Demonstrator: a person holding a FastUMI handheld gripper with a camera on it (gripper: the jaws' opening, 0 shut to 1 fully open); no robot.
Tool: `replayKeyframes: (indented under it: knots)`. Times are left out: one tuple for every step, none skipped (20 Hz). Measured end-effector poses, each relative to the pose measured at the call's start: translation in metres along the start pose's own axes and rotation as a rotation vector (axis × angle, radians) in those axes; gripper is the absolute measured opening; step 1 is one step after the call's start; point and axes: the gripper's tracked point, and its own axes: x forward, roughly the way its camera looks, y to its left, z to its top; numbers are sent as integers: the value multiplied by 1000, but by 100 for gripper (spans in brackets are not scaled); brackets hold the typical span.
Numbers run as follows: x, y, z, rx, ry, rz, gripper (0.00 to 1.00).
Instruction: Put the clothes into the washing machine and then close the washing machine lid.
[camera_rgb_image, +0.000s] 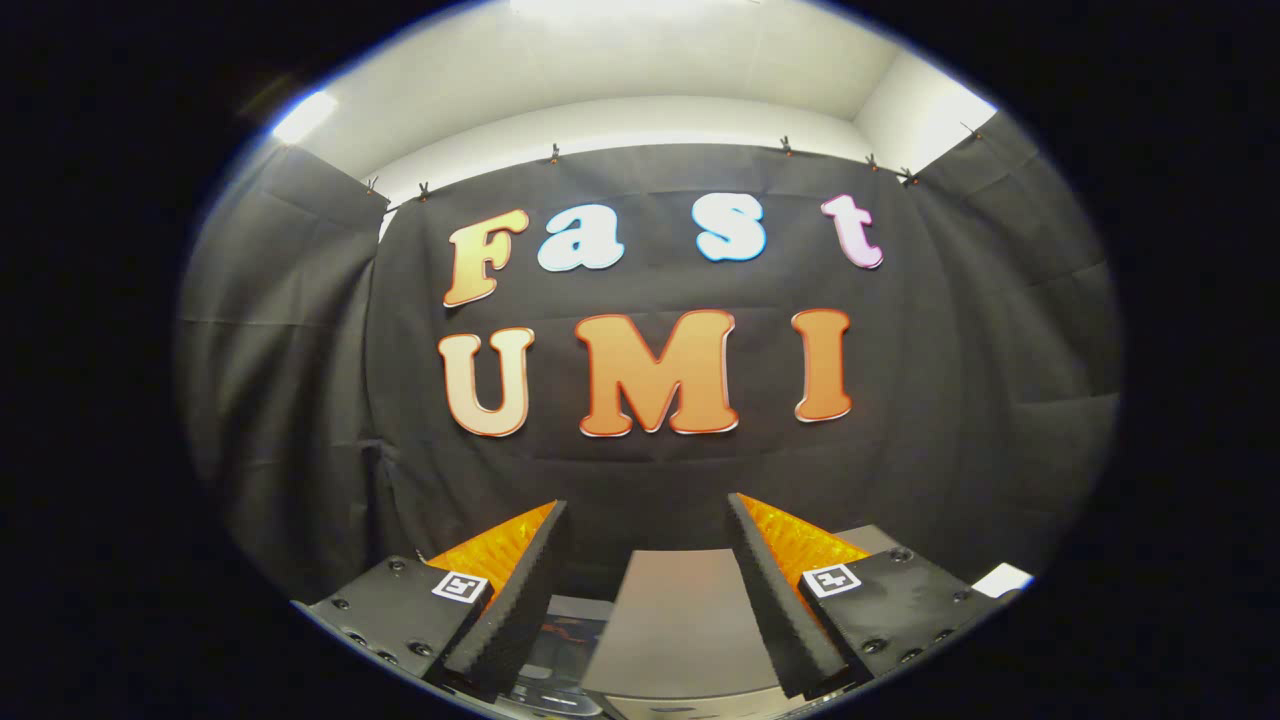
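My gripper (648, 515) is open, its two fingers spread wide with nothing between them, pointing level at the booth's back wall. Low between the fingers shows a grey flat-topped box (680, 620), likely the washing machine's top or lid; I cannot tell whether it is open or closed. Beside it, near the left finger, lies a dark glossy surface (560, 650) with a small reddish patch. What that patch is I cannot tell.
The black cloth wall (650, 470) hangs straight ahead and wraps around both sides. A small white object (1003, 578) sits just beyond the right finger's outer side. White ceiling and a bright lamp (305, 115) lie above the cloth.
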Motion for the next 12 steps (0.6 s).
replayKeyframes:
  knots:
    - [-12, -13, 4, -7, -2, -12, 99]
    - [-23, -23, 7, -11, -3, -16, 99]
    - [-34, -34, 6, -16, 0, -21, 99]
    - [-45, -45, 4, -23, 8, -27, 99]
    - [-55, -55, 3, -33, 11, -32, 99]
    - [-66, -66, 2, -44, 9, -38, 99]
    - [-76, -76, -1, -58, 10, -44, 99]
    - [-89, -87, -4, -68, 16, -50, 99]
    - [-98, -92, -7, -71, 19, -49, 99]
    - [-108, -98, -10, -66, 23, -44, 99]
    - [-118, -102, -15, -58, 31, -34, 99]
    - [-127, -107, -18, -47, 38, -22, 99]
